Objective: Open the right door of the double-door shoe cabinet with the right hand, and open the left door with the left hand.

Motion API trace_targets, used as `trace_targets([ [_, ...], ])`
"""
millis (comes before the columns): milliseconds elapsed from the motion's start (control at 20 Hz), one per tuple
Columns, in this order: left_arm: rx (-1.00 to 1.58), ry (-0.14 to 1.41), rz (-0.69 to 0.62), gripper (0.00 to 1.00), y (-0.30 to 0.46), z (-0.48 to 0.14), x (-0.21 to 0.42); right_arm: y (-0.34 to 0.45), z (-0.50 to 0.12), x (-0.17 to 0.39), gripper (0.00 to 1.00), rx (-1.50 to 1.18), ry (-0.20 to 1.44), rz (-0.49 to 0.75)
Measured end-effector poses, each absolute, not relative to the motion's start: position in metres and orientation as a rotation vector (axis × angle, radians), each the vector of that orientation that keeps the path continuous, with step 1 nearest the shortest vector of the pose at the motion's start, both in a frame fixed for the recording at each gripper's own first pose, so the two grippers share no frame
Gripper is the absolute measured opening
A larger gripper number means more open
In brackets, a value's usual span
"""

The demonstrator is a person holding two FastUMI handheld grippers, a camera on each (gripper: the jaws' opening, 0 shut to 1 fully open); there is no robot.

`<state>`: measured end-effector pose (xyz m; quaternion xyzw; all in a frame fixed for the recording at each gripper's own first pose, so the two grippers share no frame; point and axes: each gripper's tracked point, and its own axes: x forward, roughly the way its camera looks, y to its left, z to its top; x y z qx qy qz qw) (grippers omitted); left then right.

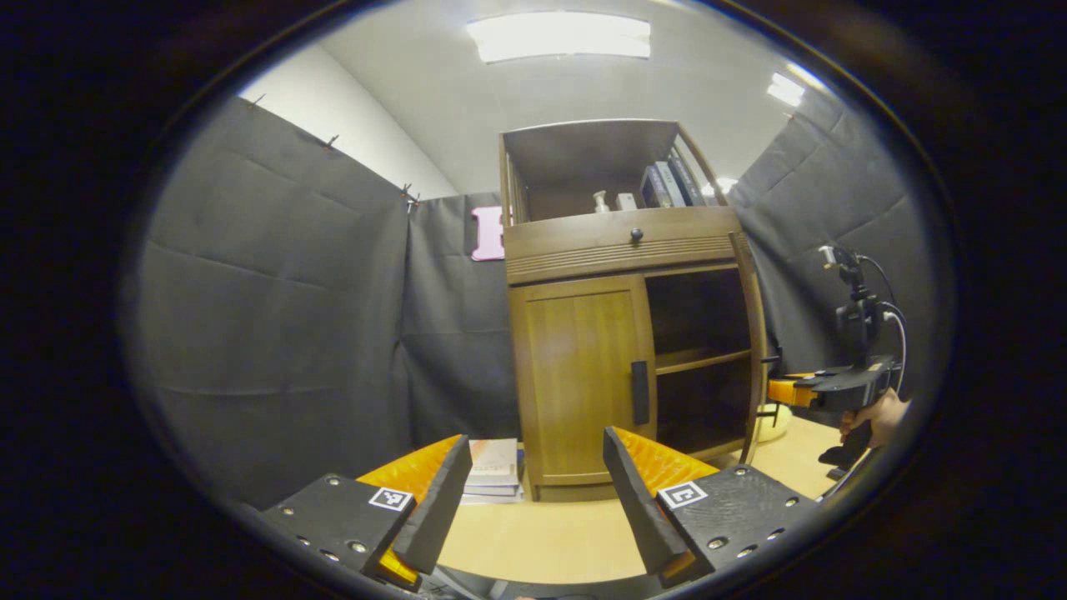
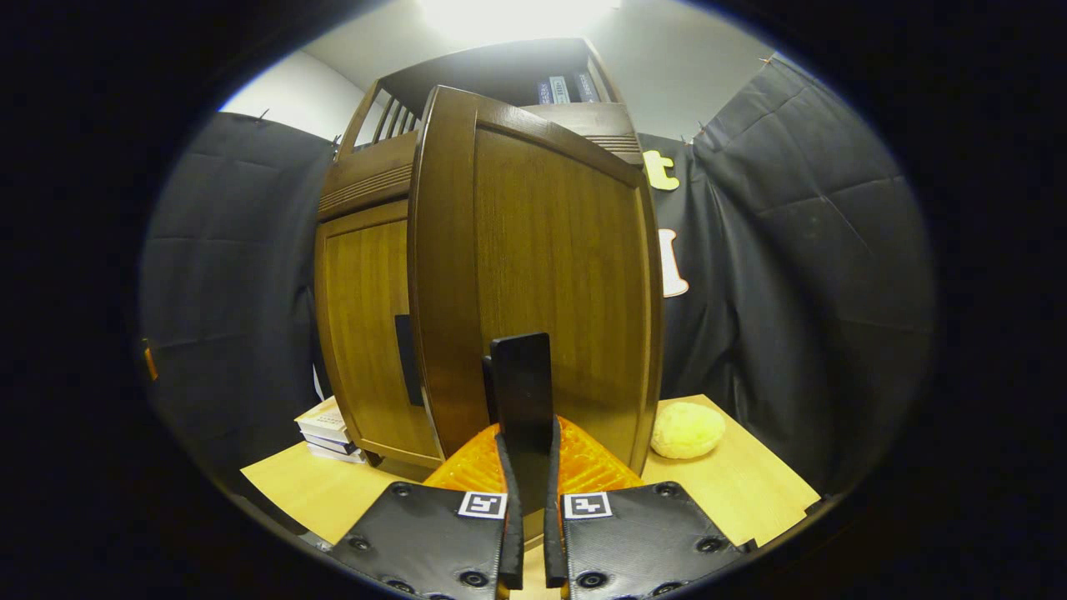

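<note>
1. Wooden and brown, the shoe cabinet [image 1: 621,250] stands on a pale table [image 1: 542,542] in front of dark cloth walls [image 1: 275,308].
2. In the left gripper view its left door [image 1: 583,379] is closed, with a dark vertical handle [image 1: 639,392] near its inner edge.
3. The right door [image 1: 753,350] is swung out, seen nearly edge-on there, and the open compartment behind it shows a shelf [image 1: 700,360].
4. Above the doors runs a drawer front with a small dark knob [image 1: 636,235], and the open top shelf holds books [image 1: 667,183] and a small bottle [image 1: 599,202].
5. The left gripper [image 1: 533,492] sits well apart from the cabinet, fingers spread wide, nothing between them, aimed roughly at the closed left door.
6. The right gripper [image 2: 527,467] has its fingers pressed onto the dark handle [image 2: 522,400] of the right door [image 2: 542,275], which stands up between them.
7. In the left gripper view that right gripper [image 1: 825,392] shows at the open door's edge, held by a hand [image 1: 875,417].
8. A stack of books [image 1: 493,471] lies on the table just left of the cabinet's base.
9. A pale yellow sponge [image 2: 688,430] rests on the table to the right of the open door.
</note>
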<state>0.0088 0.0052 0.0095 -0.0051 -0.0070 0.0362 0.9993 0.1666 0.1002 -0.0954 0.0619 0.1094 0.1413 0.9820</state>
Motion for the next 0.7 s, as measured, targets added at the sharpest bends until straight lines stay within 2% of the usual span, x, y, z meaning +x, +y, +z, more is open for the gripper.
trace_targets([
  [100, -0.017, -0.014, 0.048, 0.91, 0.004, 0.008, 0.011, 0.090, -0.095, 0.163, 0.10, 0.121, 0.225, 0.271],
  [150, -0.018, -0.016, 0.038, 0.93, 0.003, 0.008, 0.009, 0.084, -0.094, 0.162, 0.10, 0.120, 0.226, 0.266],
  [700, -0.028, -0.015, -0.047, 0.92, -0.005, 0.007, 0.015, 0.032, -0.098, 0.150, 0.10, 0.095, 0.227, 0.206],
])
